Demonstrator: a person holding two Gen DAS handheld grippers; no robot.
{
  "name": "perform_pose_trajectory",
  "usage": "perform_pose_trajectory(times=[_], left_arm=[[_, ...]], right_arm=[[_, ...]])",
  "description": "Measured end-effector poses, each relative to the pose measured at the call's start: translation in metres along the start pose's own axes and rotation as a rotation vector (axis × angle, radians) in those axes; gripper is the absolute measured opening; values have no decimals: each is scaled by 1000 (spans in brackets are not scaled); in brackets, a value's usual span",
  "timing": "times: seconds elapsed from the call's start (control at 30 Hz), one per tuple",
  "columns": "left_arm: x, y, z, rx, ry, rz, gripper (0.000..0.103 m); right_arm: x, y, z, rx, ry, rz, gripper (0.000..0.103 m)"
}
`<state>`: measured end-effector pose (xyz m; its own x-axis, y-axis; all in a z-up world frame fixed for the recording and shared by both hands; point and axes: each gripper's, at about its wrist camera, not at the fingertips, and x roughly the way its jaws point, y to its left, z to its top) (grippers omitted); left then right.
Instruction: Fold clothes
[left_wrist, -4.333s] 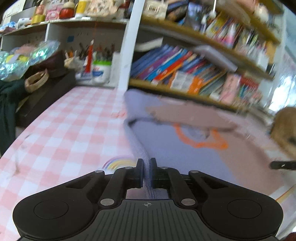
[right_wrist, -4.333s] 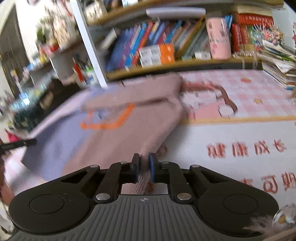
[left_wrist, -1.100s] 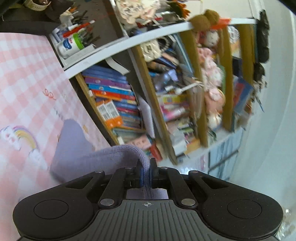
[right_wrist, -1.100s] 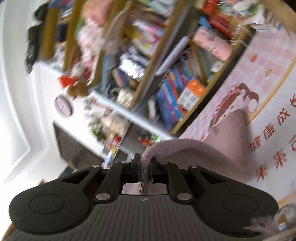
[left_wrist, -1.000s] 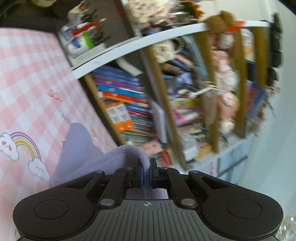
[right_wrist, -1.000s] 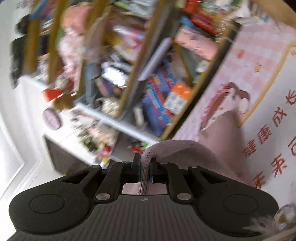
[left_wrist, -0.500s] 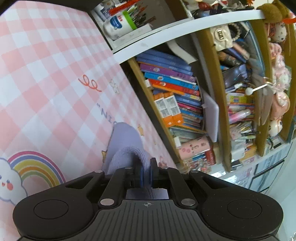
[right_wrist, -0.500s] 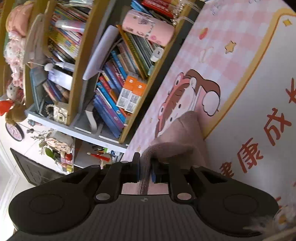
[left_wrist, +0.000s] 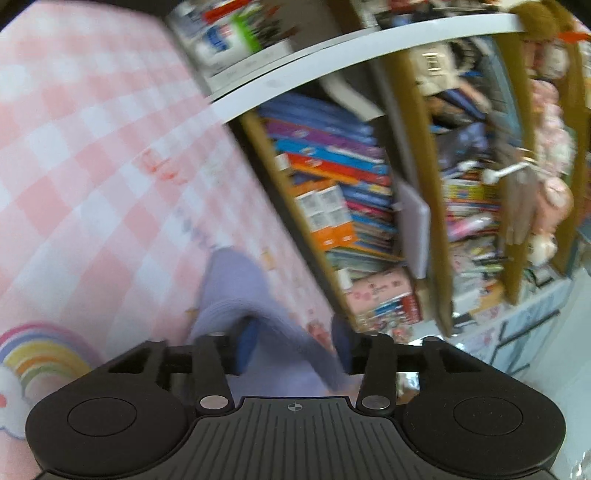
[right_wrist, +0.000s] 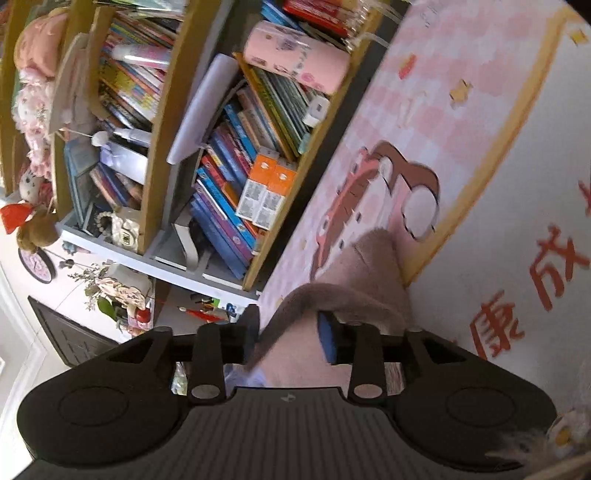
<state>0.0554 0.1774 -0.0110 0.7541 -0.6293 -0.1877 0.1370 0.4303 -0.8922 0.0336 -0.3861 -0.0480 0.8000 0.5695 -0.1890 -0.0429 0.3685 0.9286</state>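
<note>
The sweater is lavender on one side and dusty pink on the other. In the left wrist view its lavender edge (left_wrist: 236, 295) lies on the pink checked table mat (left_wrist: 92, 177), draped between the fingers of my left gripper (left_wrist: 293, 347), which is open. In the right wrist view the pink edge (right_wrist: 354, 295) lies on the mat (right_wrist: 480, 110) between the fingers of my right gripper (right_wrist: 290, 332), also open. Most of the sweater is hidden below both grippers.
A wooden bookshelf (left_wrist: 332, 177) packed with books stands along the table's far edge, close ahead of both grippers; it also shows in the right wrist view (right_wrist: 236, 166). A pink pencil case (right_wrist: 295, 55) lies on a shelf. A rainbow print (left_wrist: 40, 354) marks the mat.
Both grippers have opened and let go of the sweater edges they were shut on. The fabric now lies loose between the fingers. Both views have tilted back down toward the table.
</note>
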Motion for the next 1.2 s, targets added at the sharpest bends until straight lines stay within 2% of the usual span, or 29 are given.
perform_pose_trajectory(times=[0.1,0.23,0.37,0.5,0.57,0.63,0.7,0.77,0.8,0.83,0.9,1.03,1.1,1.2], left_arm=[[-4,-11,5,48,-40,-26,58],[-11,-20,10,114,-75,-7,59],[-8,-30,6,284,-74,133,59],[8,-46,-10,549,-30,310,58],[17,-49,-18,642,-6,377,57],[21,-47,-22,652,13,390,55],[23,-45,-23,649,26,395,51],[24,-42,-23,636,30,397,50],[24,-41,-23,629,32,398,46],[24,-40,-23,625,37,394,38],[24,-40,-24,621,40,380,32],[23,-39,-24,609,33,383,9],[19,-42,-24,602,19,361,7],[6,-53,-22,587,-21,271,6]], right_arm=[[-6,6,6,-24,-38,4,40],[-17,12,10,-83,-81,-43,41],[-18,28,8,-290,-67,-194,41],[0,47,-10,-593,-19,-367,40],[11,52,-20,-720,4,-440,39],[20,53,-27,-790,20,-478,36],[25,50,-30,-805,32,-486,30],[28,49,-31,-799,38,-478,18],[29,49,-31,-796,40,-472,15],[29,50,-31,-799,40,-471,9],[30,53,-32,-817,36,-474,8],[26,54,-33,-809,27,-464,7],[23,56,-33,-807,10,-446,7],[10,65,-29,-792,-39,-369,6]])
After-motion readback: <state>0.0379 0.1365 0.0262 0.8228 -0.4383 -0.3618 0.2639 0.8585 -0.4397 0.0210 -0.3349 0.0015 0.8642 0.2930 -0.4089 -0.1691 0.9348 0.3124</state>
